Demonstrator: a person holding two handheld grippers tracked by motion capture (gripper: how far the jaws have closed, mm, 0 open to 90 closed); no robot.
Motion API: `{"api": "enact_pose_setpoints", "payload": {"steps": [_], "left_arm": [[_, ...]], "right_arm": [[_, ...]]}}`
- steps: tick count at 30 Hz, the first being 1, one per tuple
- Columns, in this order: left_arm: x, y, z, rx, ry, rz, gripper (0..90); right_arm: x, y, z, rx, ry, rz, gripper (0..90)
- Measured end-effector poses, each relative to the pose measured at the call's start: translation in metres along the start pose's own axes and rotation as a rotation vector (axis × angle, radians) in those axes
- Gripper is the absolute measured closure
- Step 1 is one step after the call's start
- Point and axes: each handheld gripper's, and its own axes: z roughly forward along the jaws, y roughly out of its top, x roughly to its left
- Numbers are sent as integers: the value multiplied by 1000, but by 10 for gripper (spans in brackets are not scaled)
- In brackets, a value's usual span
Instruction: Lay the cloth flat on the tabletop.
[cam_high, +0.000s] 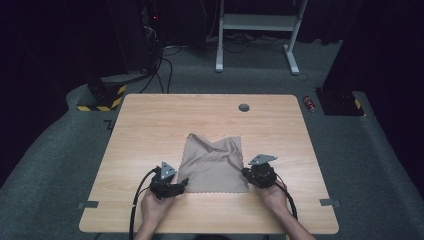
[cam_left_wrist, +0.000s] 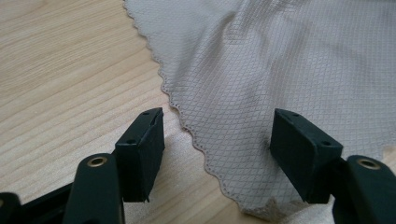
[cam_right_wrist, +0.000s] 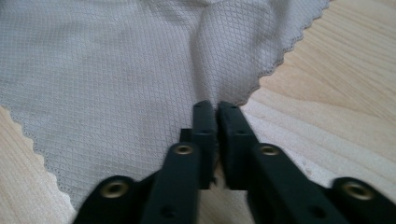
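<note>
No legible text, label, brand, number or sign in any view. The one sign-like marking is a yellow-and-black hazard stripe on the base (cam_high: 102, 100) on the floor just beyond the far left corner of the table (cam_high: 150, 115); it carries no lettering. A small red object (cam_high: 310, 103) lies on the floor just beyond the table's far right corner; any print on it is too small to read. Cloth (cam_high: 215, 160) on the table shows a woven diamond pattern, no tag or print.

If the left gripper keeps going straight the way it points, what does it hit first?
Probably the cloth: the left gripper has open jaws straddling its scalloped edge, so it would slide onto the cloth.
</note>
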Motion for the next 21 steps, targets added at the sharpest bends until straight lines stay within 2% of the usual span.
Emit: {"api": "enact_pose_setpoints", "payload": {"steps": [2,5,7,8,10,12,15,17,20,21], "left_arm": [[0,0,0,-4,-1,-1,347],[-1,0,1,-1,-5,3,331],[-1,0,1,0,-4,3,326],[-1,0,1,0,-4,3,327],[-1,0,1,0,-4,4,327],[-1,0,1,0,-3,4,327],[-1,0,1,0,-4,1,326],[-1,0,1,0,-3,3,326],[-1,0,1,1,-2,1,326],[-1,0,1,-1,-1,-1,326]], "right_arm": [[-1,3,-2,2,-16,-20,885],[-8,9,-7,-17,-27,-1,886],[-10,11,-7,-13,-30,-4,883],[-10,12,-5,6,-24,-5,869],[-9,11,-1,28,-16,-9,785],[-9,11,-2,14,-25,-5,747],[-12,17,-7,-34,-27,31,738],[-11,23,-6,-51,-30,21,741],[-9,29,2,-46,-38,2,759],[-9,30,6,-45,-41,9,764]]}}
